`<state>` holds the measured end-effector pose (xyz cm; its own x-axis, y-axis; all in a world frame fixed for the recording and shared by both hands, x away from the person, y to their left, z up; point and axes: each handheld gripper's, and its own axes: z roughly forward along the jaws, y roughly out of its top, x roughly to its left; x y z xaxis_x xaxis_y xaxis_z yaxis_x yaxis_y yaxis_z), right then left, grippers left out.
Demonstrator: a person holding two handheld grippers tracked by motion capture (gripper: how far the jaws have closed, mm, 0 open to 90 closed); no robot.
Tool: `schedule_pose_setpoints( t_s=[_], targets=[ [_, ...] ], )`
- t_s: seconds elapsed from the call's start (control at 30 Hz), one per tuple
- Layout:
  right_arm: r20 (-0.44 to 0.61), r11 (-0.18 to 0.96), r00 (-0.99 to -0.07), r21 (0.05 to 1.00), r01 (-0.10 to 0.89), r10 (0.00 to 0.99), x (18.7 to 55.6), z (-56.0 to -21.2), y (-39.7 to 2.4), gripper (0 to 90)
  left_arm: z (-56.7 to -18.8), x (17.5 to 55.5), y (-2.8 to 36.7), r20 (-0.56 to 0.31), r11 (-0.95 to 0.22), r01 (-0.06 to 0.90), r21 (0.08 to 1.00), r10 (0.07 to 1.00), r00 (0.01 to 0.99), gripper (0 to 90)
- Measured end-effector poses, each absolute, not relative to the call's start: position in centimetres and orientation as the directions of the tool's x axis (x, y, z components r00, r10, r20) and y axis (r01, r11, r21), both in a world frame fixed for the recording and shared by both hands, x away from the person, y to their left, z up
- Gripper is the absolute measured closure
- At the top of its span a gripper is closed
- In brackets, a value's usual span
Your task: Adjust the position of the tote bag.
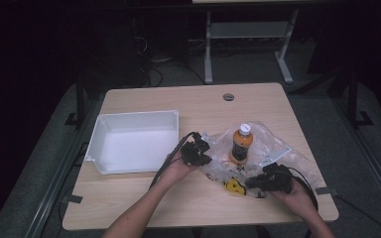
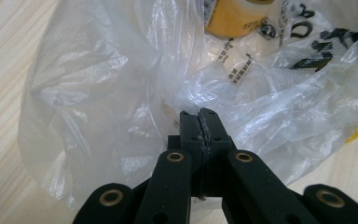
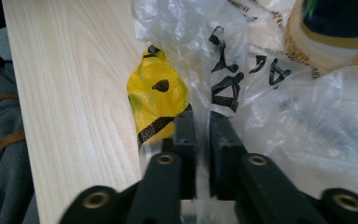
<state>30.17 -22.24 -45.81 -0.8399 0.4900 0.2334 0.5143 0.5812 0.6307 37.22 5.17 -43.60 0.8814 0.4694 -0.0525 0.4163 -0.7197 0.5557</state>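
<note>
**A:** What is laid out here?

**B:** From the high view, a light wooden table (image 1: 144, 198) holds a crumpled clear plastic bag (image 1: 270, 148) right of centre. An orange bottle (image 1: 241, 144) with a white cap stands upright within the bag's folds. To the left, well apart from the bag, sits a white bin (image 1: 135, 140). A small yellow item with black markings (image 1: 234, 186) lies at the bag's near edge.

**A:** And the hands?

**B:** A person's forearms come in from the bottom. The left gripper (image 1: 197, 152) is at the bag's left edge. In its own view its fingers (image 2: 189, 122) are pressed together with a fold of the film pinched between them. The right gripper (image 1: 273, 178) is at the bag's near right edge. In its view the fingers (image 3: 185, 130) stand slightly apart, a strip of film running down the narrow gap; whether the pads press on it I cannot tell for sure, but it looks loose.

**A:** How far along is the work?

**B:** Early, I would judge. The bottle is inside or against the bag, and nothing is in the bin. One side of the bag is secured. The right side appears to need a firm grip before the bag can be opened or lifted.
</note>
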Motion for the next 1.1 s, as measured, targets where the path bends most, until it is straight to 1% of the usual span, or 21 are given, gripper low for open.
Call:
schedule_pose_setpoints(
  t_s=[0.1, 0.2, 0.27, 0.33, 0.47, 0.6, 0.67, 0.73, 0.77, 1.0, 1.1],
  targets=[
    [0.239, 0.557, -0.832, 0.647, 0.520, 0.500, 30.0, -45.4, -22.5, 69.6, -43.3, 37.0, 5.6, -0.066, -0.706, 0.420, 0.570, 0.470, 0.880, 85.0],
    [0.247, 0.539, -0.833, 0.664, 0.518, 0.496, 29.7, -44.9, -22.7, 64.9, -42.8, 36.6, 6.2, -0.066, -0.701, 0.415, 0.580, 0.467, 0.882, 81.0],
    [0.226, 0.538, -0.836, 0.676, 0.505, 0.500, 29.2, -44.3, -22.7, 61.1, -42.3, 36.2, 6.6, -0.076, -0.684, 0.416, 0.599, 0.468, 0.880, 78.1],
    [0.217, 0.531, -0.841, 0.691, 0.491, 0.495, 28.8, -43.8, -22.7, 57.7, -41.8, 35.9, 7.0, -0.065, -0.695, 0.400, 0.597, 0.455, 0.888, 76.0],
    [0.205, 0.503, -0.838, 0.719, 0.479, 0.505, 28.1, -42.9, -23.1, 52.3, -40.8, 35.4, 7.9, -0.060, -0.690, 0.390, 0.610, 0.451, 0.890, 73.6],
    [0.195, 0.472, -0.832, 0.746, 0.470, 0.519, 27.7, -42.1, -23.7, 48.0, -40.0, 34.9, 8.7, -0.055, -0.688, 0.383, 0.617, 0.448, 0.893, 72.9],
    [0.193, 0.457, -0.829, 0.758, 0.466, 0.525, 27.6, -41.7, -24.0, 47.3, -39.5, 34.7, 9.1, -0.051, -0.683, 0.380, 0.624, 0.450, 0.892, 72.7],
    [0.192, 0.437, -0.825, 0.773, 0.460, 0.531, 27.5, -41.2, -24.4, 45.4, -39.0, 34.6, 9.4, -0.060, -0.669, 0.384, 0.636, 0.453, 0.890, 72.5],
    [0.189, 0.430, -0.825, 0.780, 0.455, 0.532, 27.5, -40.9, -24.6, 45.3, -38.7, 34.6, 9.5, -0.050, -0.675, 0.374, 0.636, 0.447, 0.893, 72.4],
    [0.166, 0.402, -0.803, 0.797, 0.451, 0.572, 27.2, -39.8, -25.9, 44.2, -37.3, 34.6, 9.6, -0.057, -0.653, 0.373, 0.659, 0.450, 0.891, 71.7],
    [0.159, 0.394, -0.790, 0.799, 0.455, 0.592, 27.1, -39.7, -26.5, 43.9, -36.8, 34.8, 9.4, -0.053, -0.663, 0.363, 0.655, 0.439, 0.897, 71.3]
  ],
)
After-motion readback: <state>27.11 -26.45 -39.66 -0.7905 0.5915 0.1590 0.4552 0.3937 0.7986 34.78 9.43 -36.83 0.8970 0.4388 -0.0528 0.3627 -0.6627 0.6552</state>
